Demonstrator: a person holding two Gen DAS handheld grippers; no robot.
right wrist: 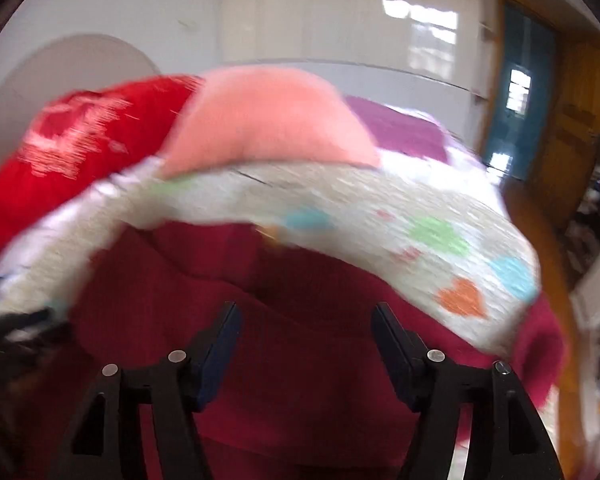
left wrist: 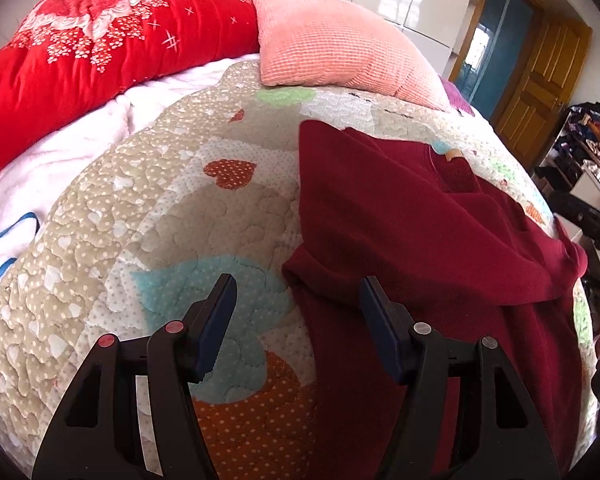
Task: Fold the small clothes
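Dark red shirt (left wrist: 440, 240) spread on the quilt (left wrist: 148, 208) of a bed, collar and label toward the pink pillow (left wrist: 332, 52), hem toward the cameras; long axis running from near edge to pillow. Right side apparently already folded inward, a sleeve lying across the body as a diagonal ridge. Left gripper (left wrist: 298, 292) above the shirt's left edge, jaws spread wide and holding nothing: one finger over bare quilt, the other over cloth, the folded cuff-like corner just ahead between them. Right gripper (right wrist: 306, 316) over the middle of the shirt (right wrist: 300, 360), jaws likewise apart and empty; view heavily blurred, so contact with fabric not determinable. Red blanket (left wrist: 80, 52) bunched at the far left, well clear. Judged: left gripper nearer the unfolded side, edge lying straight ahead and slightly right of its jaws; likely next step a pinch of that left edge and a carry rightward across the long axis.
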